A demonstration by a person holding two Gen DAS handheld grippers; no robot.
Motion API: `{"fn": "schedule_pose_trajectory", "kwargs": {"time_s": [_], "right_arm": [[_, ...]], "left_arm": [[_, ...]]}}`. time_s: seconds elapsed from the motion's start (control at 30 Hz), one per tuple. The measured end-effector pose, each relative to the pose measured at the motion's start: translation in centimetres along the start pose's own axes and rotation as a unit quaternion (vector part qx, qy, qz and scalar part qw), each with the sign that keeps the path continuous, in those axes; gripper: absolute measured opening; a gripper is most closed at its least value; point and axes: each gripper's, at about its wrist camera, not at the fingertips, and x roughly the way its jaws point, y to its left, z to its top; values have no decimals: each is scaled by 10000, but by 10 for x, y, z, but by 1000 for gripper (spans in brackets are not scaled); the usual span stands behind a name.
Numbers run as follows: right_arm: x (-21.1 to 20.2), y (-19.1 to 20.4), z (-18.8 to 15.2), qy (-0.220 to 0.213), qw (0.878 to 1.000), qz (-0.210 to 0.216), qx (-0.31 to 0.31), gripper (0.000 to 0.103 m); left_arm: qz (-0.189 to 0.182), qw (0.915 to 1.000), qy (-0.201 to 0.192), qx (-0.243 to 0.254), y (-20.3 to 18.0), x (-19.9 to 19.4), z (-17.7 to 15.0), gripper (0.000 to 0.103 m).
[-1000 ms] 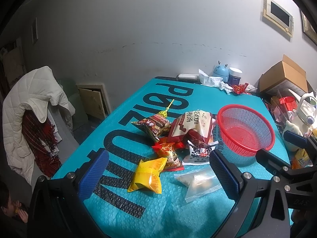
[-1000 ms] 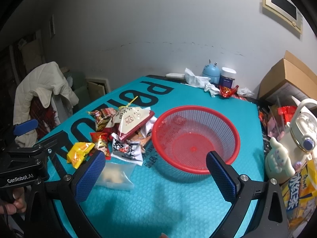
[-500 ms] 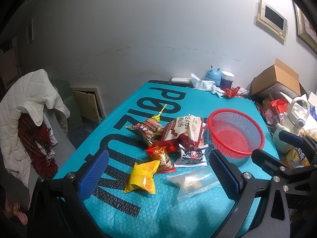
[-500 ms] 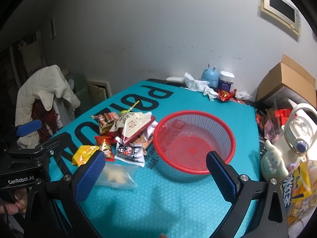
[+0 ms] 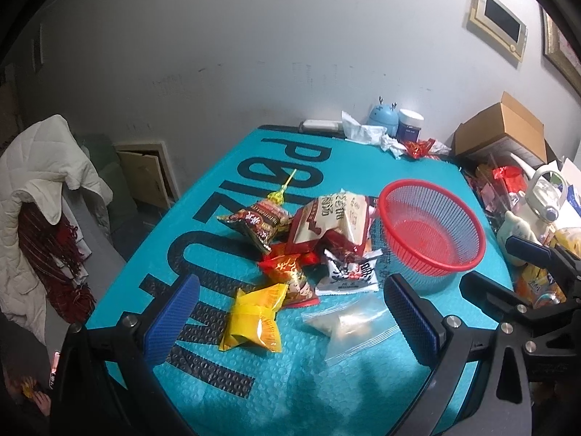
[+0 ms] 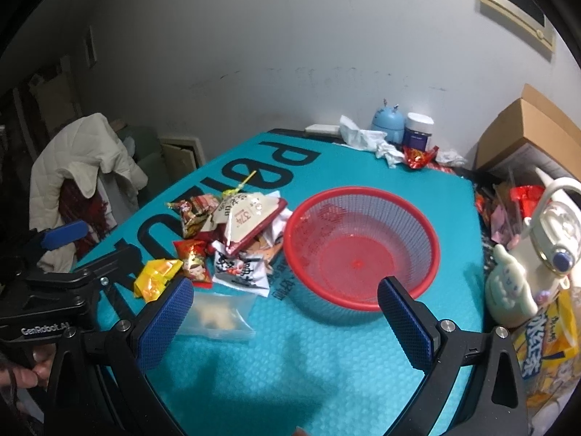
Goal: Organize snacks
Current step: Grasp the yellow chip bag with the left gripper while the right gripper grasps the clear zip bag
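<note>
A tabletop (image 5: 326, 392) covered in teal bubble-textured matting with large black letters held a loose pile of snack packets. A round red plastic mesh basket (image 5: 432, 232) sat just to the right of the pile, with nothing inside it. Nearest the cameras lay a crinkled yellow foil packet (image 5: 256, 319) and, beside it, a clear zip bag (image 5: 350, 321) holding pale pieces. Behind them were a small red and orange packet (image 5: 290, 272), a white packet with black lettering (image 5: 348, 276), a large red and cream bag (image 5: 334, 225) resting on top of the heap, and a dark red patterned packet (image 5: 259, 223) at the left.

The left tongs (image 5: 287, 318), with blue ridged pads, hovered spread wide apart above the near edge, holding nothing. The right tongs (image 6: 285, 321) were likewise spread wide and held nothing, in front of the basket. A white quilted jacket (image 5: 43, 174) hung over a chair at the left.
</note>
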Motion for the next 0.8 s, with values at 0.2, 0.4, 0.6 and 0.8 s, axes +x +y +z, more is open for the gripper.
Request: {"fn": "schedule_pose_trajectory", "kwargs": {"time_s": [0.2, 0.4, 0.6, 0.8], "right_arm": [[24, 9, -7, 325, 9992, 205, -102, 103], [47, 19, -14, 635, 9965, 541, -59, 103], [70, 31, -24, 975, 9926, 713, -84, 103], [90, 40, -23, 1179, 9887, 929, 1, 103]], "left_arm": [[-230, 9993, 286, -17, 10, 16, -5, 103], [-318, 9980, 512, -167, 26, 30, -16, 103], [-227, 9968, 728, -253, 41, 42, -27, 103], [-66, 9957, 861, -322, 56, 52, -28, 103]]}}
